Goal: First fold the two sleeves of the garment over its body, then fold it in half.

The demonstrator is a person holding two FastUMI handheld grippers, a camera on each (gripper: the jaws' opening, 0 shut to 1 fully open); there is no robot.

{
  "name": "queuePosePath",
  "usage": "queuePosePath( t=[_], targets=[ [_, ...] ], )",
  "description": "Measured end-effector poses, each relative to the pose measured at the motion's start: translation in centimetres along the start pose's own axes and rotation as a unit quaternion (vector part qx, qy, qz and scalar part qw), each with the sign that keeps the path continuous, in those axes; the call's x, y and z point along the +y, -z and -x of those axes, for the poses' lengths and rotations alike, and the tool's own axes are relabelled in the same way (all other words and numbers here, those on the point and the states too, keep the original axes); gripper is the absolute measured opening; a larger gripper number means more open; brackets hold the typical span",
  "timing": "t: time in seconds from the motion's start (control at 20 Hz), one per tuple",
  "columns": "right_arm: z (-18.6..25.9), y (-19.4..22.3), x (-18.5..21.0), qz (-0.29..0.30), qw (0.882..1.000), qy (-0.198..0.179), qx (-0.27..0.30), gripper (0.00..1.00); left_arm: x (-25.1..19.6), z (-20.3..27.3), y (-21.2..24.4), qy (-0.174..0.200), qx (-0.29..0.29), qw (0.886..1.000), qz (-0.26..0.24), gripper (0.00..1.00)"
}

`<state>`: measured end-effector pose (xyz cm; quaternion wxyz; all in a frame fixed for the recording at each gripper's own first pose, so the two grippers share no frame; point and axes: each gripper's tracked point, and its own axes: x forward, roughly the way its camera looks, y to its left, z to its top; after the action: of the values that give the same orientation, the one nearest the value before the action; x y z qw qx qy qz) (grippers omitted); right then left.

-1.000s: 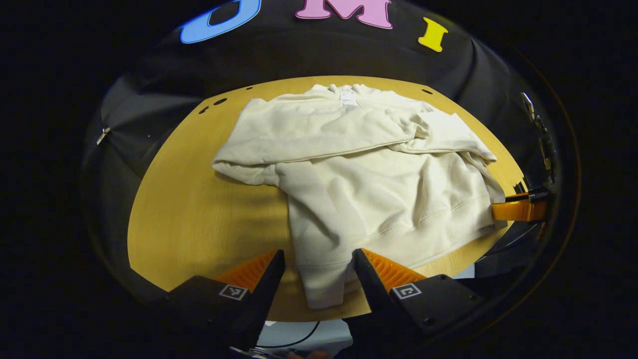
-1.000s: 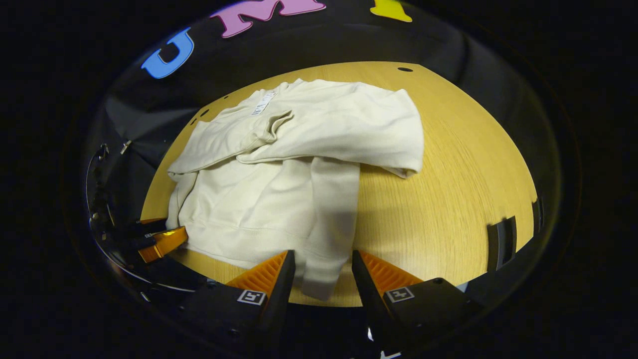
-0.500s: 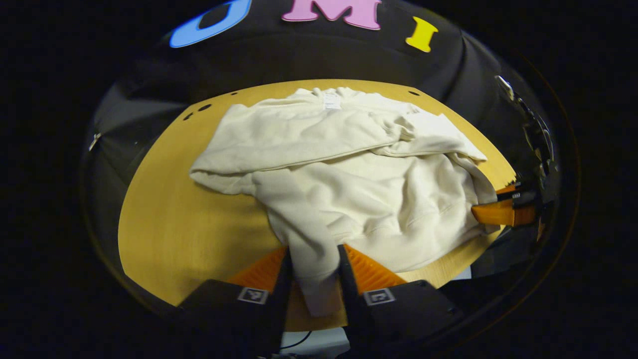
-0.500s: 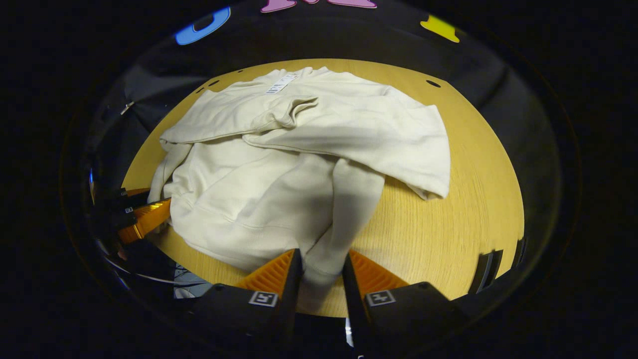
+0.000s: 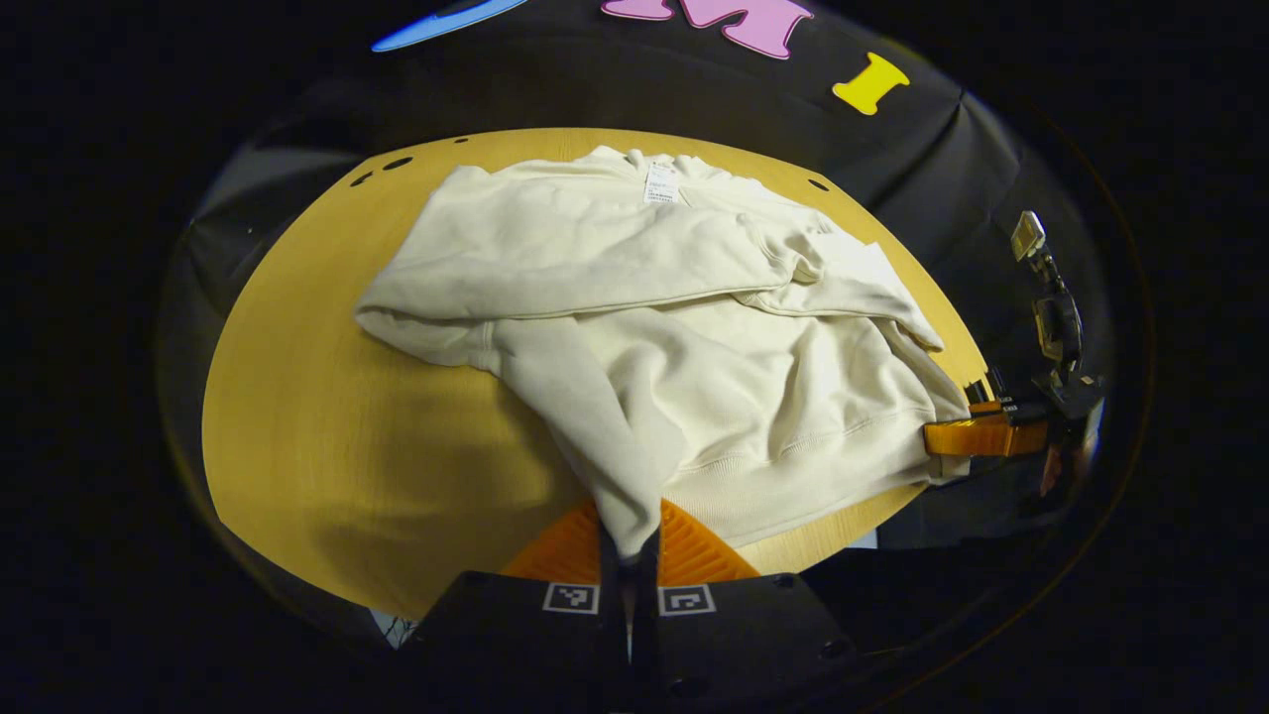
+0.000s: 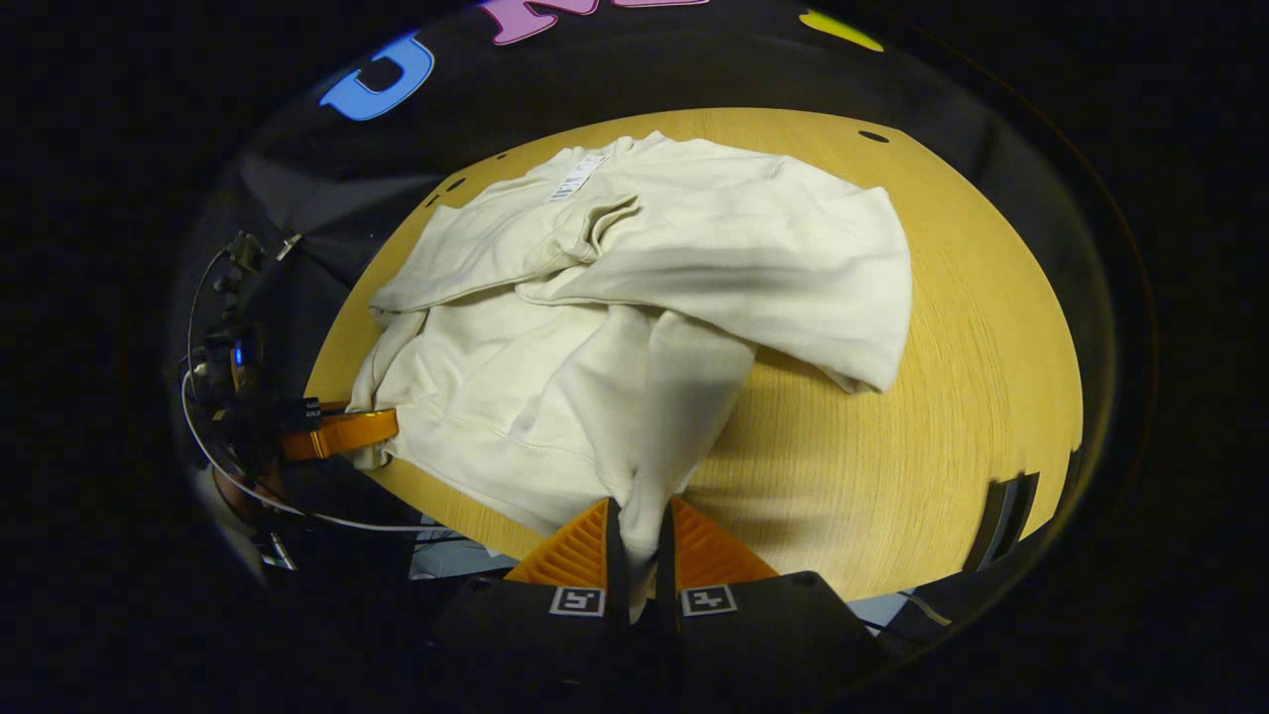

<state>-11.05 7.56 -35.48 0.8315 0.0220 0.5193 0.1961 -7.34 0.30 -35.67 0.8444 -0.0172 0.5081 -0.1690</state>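
While the cream garment (image 5: 694,327) lies spread over the middle of the wooden table (image 5: 317,426), with its collar and label toward the top of the frame, both of my tools already have it at the bottom hem. In the left gripper view, the left gripper (image 5: 631,543) is pressed together on a long strip of fabric, which I take for the hem corner pulled up; this strip runs from the lower centre of the frame up and to the left, toward the folded sleeve (image 5: 555,283) that lies across the chest. In the right gripper view, the right gripper (image 6: 636,540) pinches the other hem corner in the same way at the lower centre, and the left tool shows as an orange finger at the left edge of the frame.

The long axis of the garment goes from the grippers, at the bottom, to the collar, at the top. So I judge the coming move is the fold in half: both hem corners must travel together, away from me along this axis. The two tools seem equally near, one on each corner. The cloth bunches a little between them, so I should keep it taut.
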Motion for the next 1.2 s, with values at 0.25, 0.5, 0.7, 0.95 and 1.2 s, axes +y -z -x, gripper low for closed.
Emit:
queuePosePath(
  t=[0.25, 0.5, 0.7, 0.95, 1.2],
  targets=[
    [2.1, -3.1, 0.8, -0.010, 0.999, -0.020, -0.023, 0.13, -0.5, 3.1, -0.7, 0.021, -0.002, 1.000, 0.000, 0.07],
    [4.7, -8.0, 1.6, -0.040, 0.995, -0.040, -0.084, 0.13, -0.7, 5.7, -5.0, 0.027, -0.047, 0.998, 0.023, 0.07],
    [6.3, -13.0, 2.3, -0.049, 0.988, -0.057, -0.136, 0.13, -0.1, 6.4, -9.9, 0.033, -0.092, 0.994, 0.043, 0.07],
    [6.3, -19.0, 2.8, -0.049, 0.980, -0.062, -0.181, 0.13, 0.9, 6.3, -14.6, 0.034, -0.125, 0.989, 0.073, 0.07],
    [4.8, -25.1, 1.9, -0.064, 0.973, -0.056, -0.215, 0.12, 1.4, 5.1, -19.6, 0.026, -0.151, 0.985, 0.083, 0.07]
  ],
)
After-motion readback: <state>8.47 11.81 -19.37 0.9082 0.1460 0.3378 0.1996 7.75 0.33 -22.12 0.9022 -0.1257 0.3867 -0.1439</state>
